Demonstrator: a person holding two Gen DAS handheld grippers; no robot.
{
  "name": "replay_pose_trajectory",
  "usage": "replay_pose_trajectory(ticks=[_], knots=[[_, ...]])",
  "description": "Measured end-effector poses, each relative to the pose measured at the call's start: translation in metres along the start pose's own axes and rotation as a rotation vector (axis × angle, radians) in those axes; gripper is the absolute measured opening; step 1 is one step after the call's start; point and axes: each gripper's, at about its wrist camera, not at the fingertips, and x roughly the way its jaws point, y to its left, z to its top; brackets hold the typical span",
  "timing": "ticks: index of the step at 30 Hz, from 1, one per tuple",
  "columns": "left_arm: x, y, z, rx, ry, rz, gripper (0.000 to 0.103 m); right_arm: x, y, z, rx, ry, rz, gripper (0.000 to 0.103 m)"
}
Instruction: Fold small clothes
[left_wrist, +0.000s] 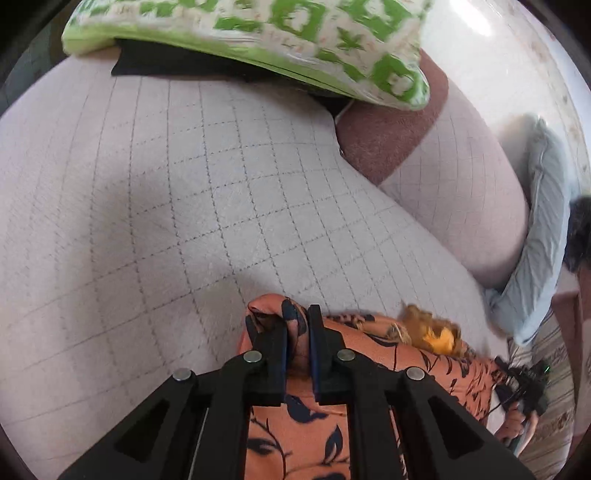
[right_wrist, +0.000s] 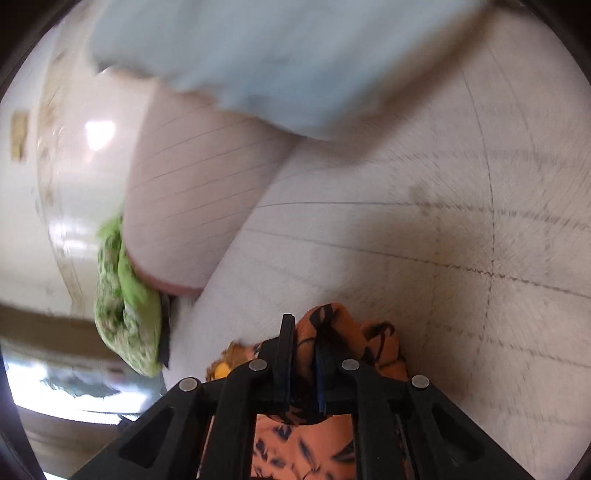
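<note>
Left wrist view: the left gripper (left_wrist: 297, 332) pinches a fold of the orange garment (left_wrist: 295, 435) near the sofa (left_wrist: 184, 206) edge; a green pillow (left_wrist: 258, 33) lies far. Right wrist view: the right gripper (right_wrist: 303, 350) pinches the same garment (right_wrist: 291, 446), a blue cloth (right_wrist: 277, 55) far.

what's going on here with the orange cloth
A person is folding a small orange floral garment on a quilted pale sofa seat, with a gripper in each hand. The left gripper is pinched shut on a bunched edge of the fabric, and the right gripper is shut on another bunch of it. A green patterned cushion and a light blue cushion sit off to the sides. The fold is not finished.
</note>
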Motion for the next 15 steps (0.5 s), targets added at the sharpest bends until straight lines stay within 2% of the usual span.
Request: replay_pose_trajectory(ticks=[2, 4, 5, 6, 7, 8, 9, 10, 12, 14, 15], knots=[[-0.012, 0.011, -0.005, -0.052, -0.050, -0.087, 0.011, -0.004, -0.016, -0.001, 0.039, -0.027, 0.086, 0.012], [-0.028, 0.020, -0.013, -0.096, -0.114, -0.168, 0.015, -0.018, -0.020, -0.004, 0.002, -0.052, 0.136, 0.012], [-0.037, 0.024, -0.019, -0.119, -0.140, -0.182, 0.019, -0.026, -0.020, -0.005, -0.012, -0.067, 0.148, 0.012], [-0.048, 0.026, -0.026, -0.135, -0.180, -0.161, 0.032, -0.035, -0.020, -0.005, -0.017, -0.086, 0.160, 0.016], [-0.060, 0.025, -0.034, -0.138, -0.234, -0.135, 0.043, -0.051, -0.021, -0.006, -0.009, -0.146, 0.157, 0.038], [-0.077, 0.025, -0.044, -0.136, -0.316, -0.104, 0.066, -0.064, -0.022, -0.007, 0.002, -0.183, 0.168, 0.056], [-0.091, 0.025, -0.053, -0.138, -0.380, -0.078, 0.077, -0.078, -0.022, -0.010, 0.015, -0.232, 0.203, 0.079], [-0.106, 0.024, -0.064, -0.149, -0.450, -0.047, 0.078, -0.097, -0.020, -0.015, 0.024, -0.303, 0.235, 0.081], [-0.125, 0.020, -0.086, -0.153, -0.476, -0.021, 0.078, -0.114, -0.008, -0.021, 0.005, -0.343, 0.199, 0.080], [-0.131, 0.013, -0.110, -0.159, -0.453, -0.010, 0.078, -0.115, 0.026, -0.036, -0.141, -0.264, 0.132, 0.079], [-0.129, 0.008, -0.124, -0.156, -0.424, 0.027, 0.078, -0.110, 0.042, -0.048, -0.209, -0.231, 0.100, 0.074]])
